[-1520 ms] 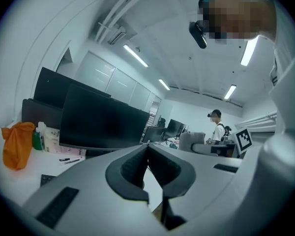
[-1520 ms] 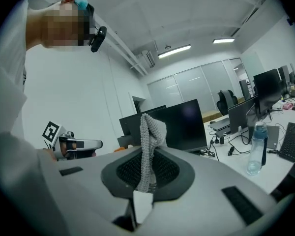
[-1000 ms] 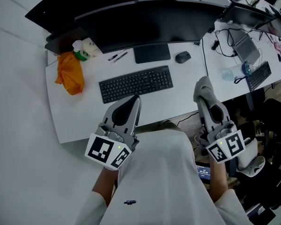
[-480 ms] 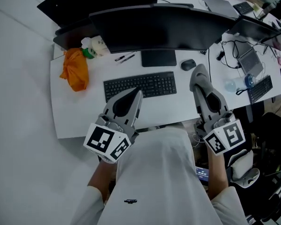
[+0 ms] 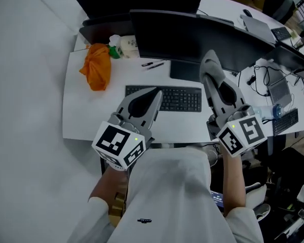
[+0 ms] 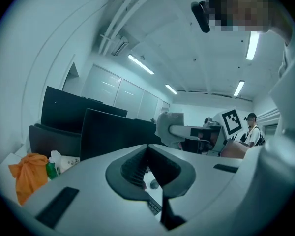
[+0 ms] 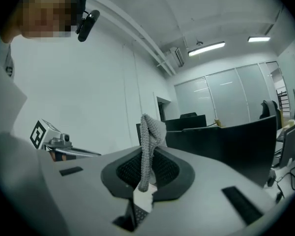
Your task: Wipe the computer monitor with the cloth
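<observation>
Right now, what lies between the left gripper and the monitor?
In the head view, a keyboard and two pens lie on the desk.

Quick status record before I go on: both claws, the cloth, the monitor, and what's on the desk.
left claw: shut, empty, over the left part of the keyboard
right claw: shut on the grey cloth, held up near the monitor
grey cloth: pinched upright between the jaws, top end flopped over
monitor: wide, dark; no contact with the cloth visible
desk: white; keyboard, pens, orange bundle at rear left
wiping: not visibly started
</observation>
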Demonstrator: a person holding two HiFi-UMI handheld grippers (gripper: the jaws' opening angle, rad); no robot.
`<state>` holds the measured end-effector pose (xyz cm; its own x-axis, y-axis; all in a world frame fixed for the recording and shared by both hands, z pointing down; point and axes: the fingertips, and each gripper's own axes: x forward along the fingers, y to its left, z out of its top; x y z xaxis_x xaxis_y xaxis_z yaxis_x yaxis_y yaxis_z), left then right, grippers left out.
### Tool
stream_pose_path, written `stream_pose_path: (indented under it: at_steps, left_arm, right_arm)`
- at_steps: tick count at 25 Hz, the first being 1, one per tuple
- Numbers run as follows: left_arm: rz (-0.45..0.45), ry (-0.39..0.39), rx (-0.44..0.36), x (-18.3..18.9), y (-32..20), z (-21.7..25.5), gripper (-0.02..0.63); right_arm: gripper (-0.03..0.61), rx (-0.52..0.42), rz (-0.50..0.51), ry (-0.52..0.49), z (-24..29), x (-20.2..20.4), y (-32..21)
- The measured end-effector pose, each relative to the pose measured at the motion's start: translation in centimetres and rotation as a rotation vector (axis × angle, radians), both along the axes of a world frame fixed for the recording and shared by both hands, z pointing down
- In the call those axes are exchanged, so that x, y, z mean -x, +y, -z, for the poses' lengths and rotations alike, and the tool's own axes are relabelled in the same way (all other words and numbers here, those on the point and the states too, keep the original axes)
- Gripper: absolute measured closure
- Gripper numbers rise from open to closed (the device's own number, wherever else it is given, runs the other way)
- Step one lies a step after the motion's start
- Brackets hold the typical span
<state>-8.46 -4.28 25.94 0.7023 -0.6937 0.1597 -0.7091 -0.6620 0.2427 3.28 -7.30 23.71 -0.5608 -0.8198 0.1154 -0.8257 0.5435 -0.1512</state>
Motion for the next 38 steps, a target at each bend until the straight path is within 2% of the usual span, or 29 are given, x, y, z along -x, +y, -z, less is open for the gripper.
stream_pose_path:
  at_steps: [8,11,17,22,26,30,38]
  left_arm:
    - [0.062,-0.042,-0.011,1.9,-3.2,1.1,0.595]
    - [0.075,-0.033,-0.007,2.3,-4.6,1.5,0.595]
    - [0.091,-0.077,-0.020,3.3,-7.0,2.2,0.595]
    - [0.114,-0.070,-0.024,4.0,-8.5,2.8,0.595]
    - [0.121,-0.072,-0.025,4.4,-8.9,2.7,0.595]
    - [0.146,-0.061,-0.011,5.3,-8.9,2.2,0.595]
    - [0.189,-0.049,0.018,6.8,-8.7,1.0,0.595]
  right_arm:
    - [0.551,-0.021,0.083,0.023,2.9,4.4,-5.1]
    - [0.551,-0.042,0.101,0.039,4.0,5.7,-7.2]
    - [0.549,-0.105,0.163,0.206,6.8,8.6,-10.7]
    - [0.549,-0.093,0.243,0.311,7.3,10.5,-14.0]
    - [0.548,-0.085,0.255,0.391,6.5,11.7,-16.8]
    - [0.548,-0.060,0.288,0.385,5.9,13.8,-18.6]
    - [0.546,0.000,0.286,0.296,4.6,18.0,-21.4]
